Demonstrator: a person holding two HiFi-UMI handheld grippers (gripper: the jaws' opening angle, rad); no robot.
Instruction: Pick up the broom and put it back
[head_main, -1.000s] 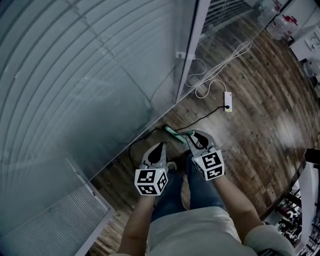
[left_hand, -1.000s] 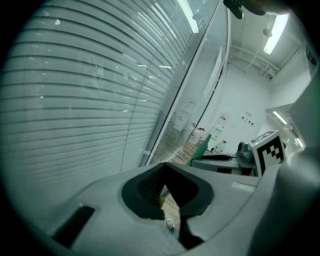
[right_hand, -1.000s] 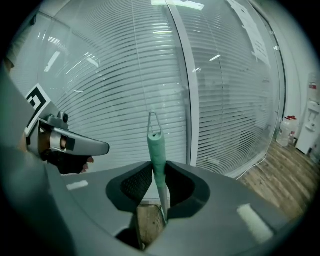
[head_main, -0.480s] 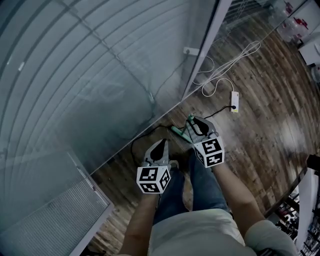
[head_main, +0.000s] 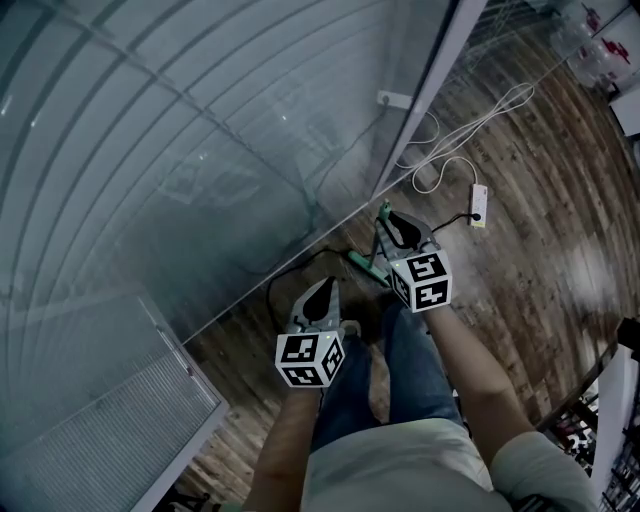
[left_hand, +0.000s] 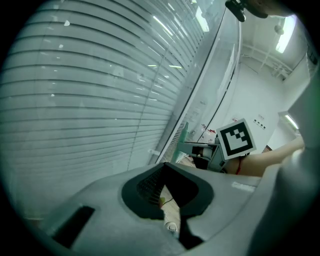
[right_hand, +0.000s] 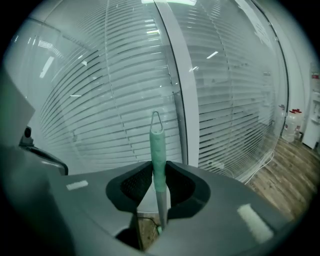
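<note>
Right claw (right_hand: 159, 175) pinches the broom (right_hand: 158, 147): in the right gripper view both dark pads press on the green grip of the handle, one on each side. The handle stands upright between them. Its wire hanging loop (right_hand: 156, 120) rises above the claw, and the grey shaft runs down below it. In the head view the right claw is out ahead of the person's right knee, close to the edge of the wooden floor (head_main: 520, 280) where it meets the glass wall with blinds (head_main: 180, 150). The broom's lower end, a green piece, is down by that floor edge; whether it touches the boards I cannot tell. Left claw (head_main: 322, 292) is pressed together at the tips with nothing between them. It is low over the floor in front of the left knee, beside and apart from the right claw. A black cable (head_main: 290, 272) curves along the floor edge near it. A white power strip (head_main: 478, 205) with a looped white cord (head_main: 450, 150) lies on the floor further along the wall, well apart from both claws.
</note>
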